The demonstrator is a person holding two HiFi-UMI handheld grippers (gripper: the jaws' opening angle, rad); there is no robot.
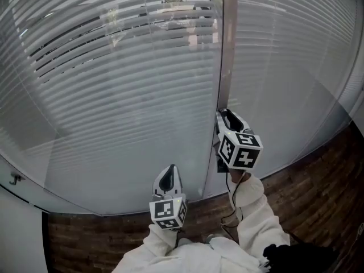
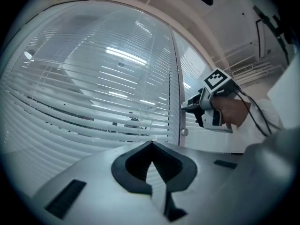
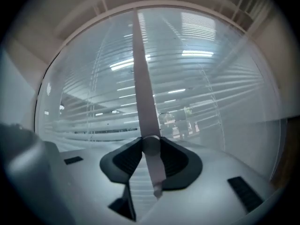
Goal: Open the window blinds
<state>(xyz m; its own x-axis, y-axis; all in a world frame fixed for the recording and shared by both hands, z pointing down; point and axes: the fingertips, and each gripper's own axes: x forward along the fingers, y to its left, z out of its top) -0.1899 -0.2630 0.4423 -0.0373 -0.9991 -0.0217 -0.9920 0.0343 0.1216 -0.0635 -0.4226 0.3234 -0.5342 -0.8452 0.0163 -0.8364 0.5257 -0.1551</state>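
White horizontal blinds [image 1: 114, 78] hang behind glass on both sides of a grey upright frame post [image 1: 227, 50]. Some slats stand tilted, with dark gaps between them [image 2: 70, 116]. My right gripper [image 1: 223, 116] reaches level to the post and is shut on a small round knob [image 3: 151, 144], which sits between its dark pads [image 3: 126, 159]. The left gripper view shows that gripper [image 2: 184, 108] from the side, tips at the post. My left gripper [image 1: 169, 174] is lower and to the left, short of the glass, shut with nothing in it [image 2: 151, 143].
A small round stud [image 2: 184, 132] sits on the post just below the right gripper. A dark wood-pattern floor [image 1: 318, 169] runs along the foot of the glass. A white wall [image 1: 17, 232] with a small hook [image 1: 15, 179] stands at the left. A cable [image 1: 233, 209] hangs from the right gripper.
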